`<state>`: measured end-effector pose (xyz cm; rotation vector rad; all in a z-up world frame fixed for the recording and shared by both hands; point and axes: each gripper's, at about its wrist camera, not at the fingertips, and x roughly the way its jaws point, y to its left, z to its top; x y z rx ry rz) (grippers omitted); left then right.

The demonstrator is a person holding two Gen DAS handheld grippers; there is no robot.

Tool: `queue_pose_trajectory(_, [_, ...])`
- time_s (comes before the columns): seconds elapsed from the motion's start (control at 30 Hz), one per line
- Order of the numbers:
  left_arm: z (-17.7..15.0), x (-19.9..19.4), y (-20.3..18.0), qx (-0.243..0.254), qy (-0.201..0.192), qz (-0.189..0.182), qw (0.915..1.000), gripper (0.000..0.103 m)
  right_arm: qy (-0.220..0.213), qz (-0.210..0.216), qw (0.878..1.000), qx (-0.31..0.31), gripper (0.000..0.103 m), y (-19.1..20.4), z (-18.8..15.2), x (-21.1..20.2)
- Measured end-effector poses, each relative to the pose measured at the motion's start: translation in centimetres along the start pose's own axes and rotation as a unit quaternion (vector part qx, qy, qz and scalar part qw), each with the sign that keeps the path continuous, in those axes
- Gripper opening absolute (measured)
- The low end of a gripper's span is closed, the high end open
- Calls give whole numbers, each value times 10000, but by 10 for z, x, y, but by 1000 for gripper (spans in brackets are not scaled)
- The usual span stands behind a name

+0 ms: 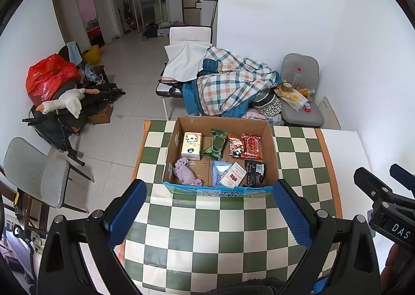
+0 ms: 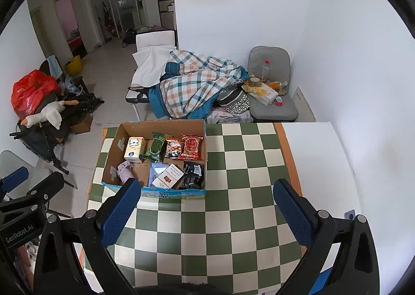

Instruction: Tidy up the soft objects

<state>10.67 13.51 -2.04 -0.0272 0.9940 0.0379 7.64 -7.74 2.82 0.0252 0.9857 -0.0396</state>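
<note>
The left gripper (image 1: 208, 213) hangs above the near part of the checkered tablecloth (image 1: 228, 232), jaws spread wide and holding nothing. The right gripper (image 2: 207, 213) is in the same condition: fingers parted, empty, above the cloth and to the right of the box. In the left wrist view the right tool appears at the right edge, which places the two units side by side and well short of the load. This raised, released posture is judged to be a ready stance that gives both cameras a clear line into the box.

The cardboard box (image 1: 273, 149) rests on the cloth toward the table's far-left part, flaps open. Its front wall carries a blue printed strip.

Contents, near row first:
- A lilac cloth (image 1: 185, 171), crumpled into a loose roll, lies in the near-left corner. It is judged soft and likely to sag when lifted.
- A pale blue packet (image 1: 220, 174) lies just beside a white carton (image 1: 233, 178) that leans across it.
- A black pouch (image 1: 255, 173) fills the near-right corner.

Far row:
- A tissue pack (image 1: 192, 145) stands at left.
- A green packet (image 1: 215, 144) lies at a slant.
- A panda-print packet (image 1: 236, 147) and a red packet (image 1: 251, 145) overlap at right.

All items sit inside the box; none lies on the cloth. Beyond the table, a plaid quilt (image 1: 228, 84) is heaped on a chair.
</note>
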Motion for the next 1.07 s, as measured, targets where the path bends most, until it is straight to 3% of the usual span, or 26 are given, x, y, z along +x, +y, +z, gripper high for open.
queue_pose_trajectory(1.07, [-5,0,-20,5,-26,48,10000,103,27,-66,10000,10,103,-4,6,5])
